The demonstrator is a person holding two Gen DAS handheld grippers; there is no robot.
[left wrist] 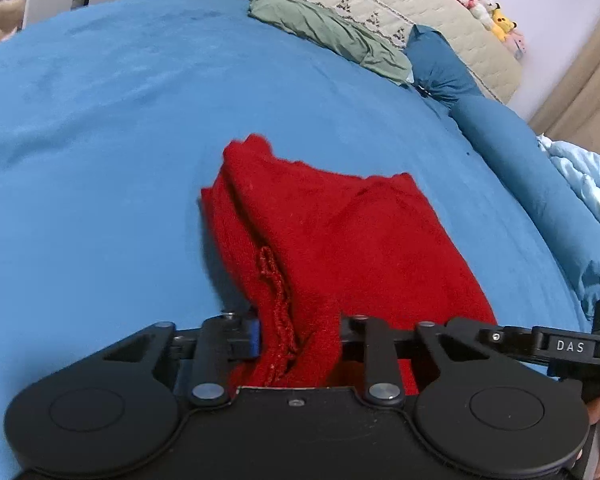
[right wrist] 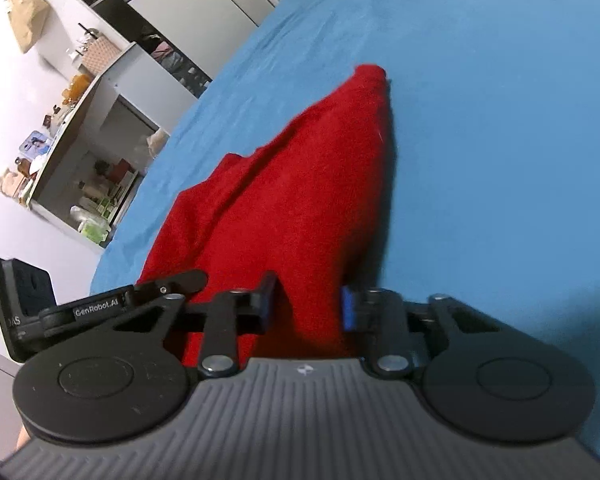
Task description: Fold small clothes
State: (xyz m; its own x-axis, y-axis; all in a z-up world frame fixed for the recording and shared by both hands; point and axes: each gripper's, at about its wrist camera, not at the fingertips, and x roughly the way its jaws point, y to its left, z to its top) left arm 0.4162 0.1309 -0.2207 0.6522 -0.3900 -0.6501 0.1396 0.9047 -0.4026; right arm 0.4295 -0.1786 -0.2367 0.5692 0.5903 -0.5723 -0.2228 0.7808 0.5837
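Left wrist | one red garment (left wrist: 340, 232) | two tongs, left tongs (left wrist: 300, 340) and right tongs (right wrist: 306, 308), both clamped on it

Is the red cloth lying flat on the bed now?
No. The red cloth is bunched and partly lifted, its near edge pinched in both tools; only its far end rests on the blue bed.

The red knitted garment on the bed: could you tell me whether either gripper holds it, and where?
Both do: the left gripper and the right gripper each pinch the near edge of the red knitted garment.

Bright, even indoor light; soft shadows; fisheye-bent edges (slight motion blur).
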